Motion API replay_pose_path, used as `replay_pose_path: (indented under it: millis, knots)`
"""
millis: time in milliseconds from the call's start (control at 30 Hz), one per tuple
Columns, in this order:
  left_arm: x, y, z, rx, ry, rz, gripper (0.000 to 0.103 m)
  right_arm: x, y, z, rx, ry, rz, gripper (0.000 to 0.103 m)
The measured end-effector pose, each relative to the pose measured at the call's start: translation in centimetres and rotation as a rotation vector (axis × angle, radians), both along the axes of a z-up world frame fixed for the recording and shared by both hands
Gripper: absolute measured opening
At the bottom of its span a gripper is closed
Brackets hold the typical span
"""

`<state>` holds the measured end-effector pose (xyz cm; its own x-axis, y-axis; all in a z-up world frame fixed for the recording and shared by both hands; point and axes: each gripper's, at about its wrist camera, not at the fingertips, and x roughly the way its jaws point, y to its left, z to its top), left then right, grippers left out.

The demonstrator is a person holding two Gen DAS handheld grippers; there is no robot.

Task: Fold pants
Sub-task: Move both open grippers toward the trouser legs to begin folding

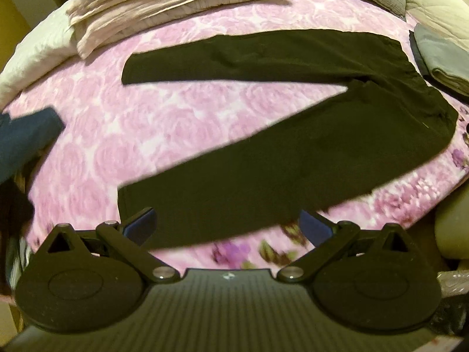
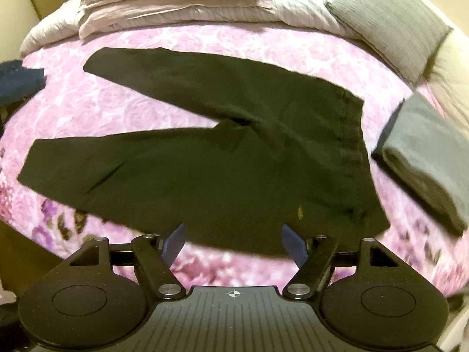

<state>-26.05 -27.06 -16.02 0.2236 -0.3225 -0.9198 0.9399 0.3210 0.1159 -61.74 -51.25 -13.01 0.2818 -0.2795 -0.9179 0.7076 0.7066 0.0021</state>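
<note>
Pink bedspread (image 2: 205,38) bears limp black pants (image 2: 234,152); left gripper (image 1: 227,228) and right gripper (image 2: 233,243) hang spread, empty; pinch hem and waistband.

Both wrist views steeply down over the bed (image 1: 181,111), left above leg end, right above waist, sharing the pants (image 2: 234,158)

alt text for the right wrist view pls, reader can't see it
Dark pants lie spread flat on a pink floral bedspread, legs splayed toward the left, waistband to the right. The right gripper is above the near edge with jaws open, holding nothing. A folded grey garment lies to the right; rumpled pale bedding is piled behind.
</note>
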Motion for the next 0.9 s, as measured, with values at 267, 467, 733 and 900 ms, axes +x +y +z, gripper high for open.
replay_pose_path:
  millis: [267, 467, 733, 900]
  knots:
    - [11.4, -11.4, -2.7, -0.012, -0.006, -0.180, 0.101, 4.2, -9.1, -0.5, -0.060, 0.077, 0.071, 0.070]
    - [18.6, -20.1, -6.0, 0.040, -0.063, -0.306, 0.099, 7.1, -16.9, -1.3, -0.106, 0.123, 0.137, 0.070]
    - [25.3, -28.4, -9.0, 0.050, -0.110, -0.365, 0.096, 9.7, -25.4, -4.4, -0.090, 0.185, 0.222, 0.069]
    - [25.6, -30.7, -9.8, 0.039, -0.112, -0.373, 0.096, 11.0, -28.7, -6.2, -0.068, 0.186, 0.226, 0.069]
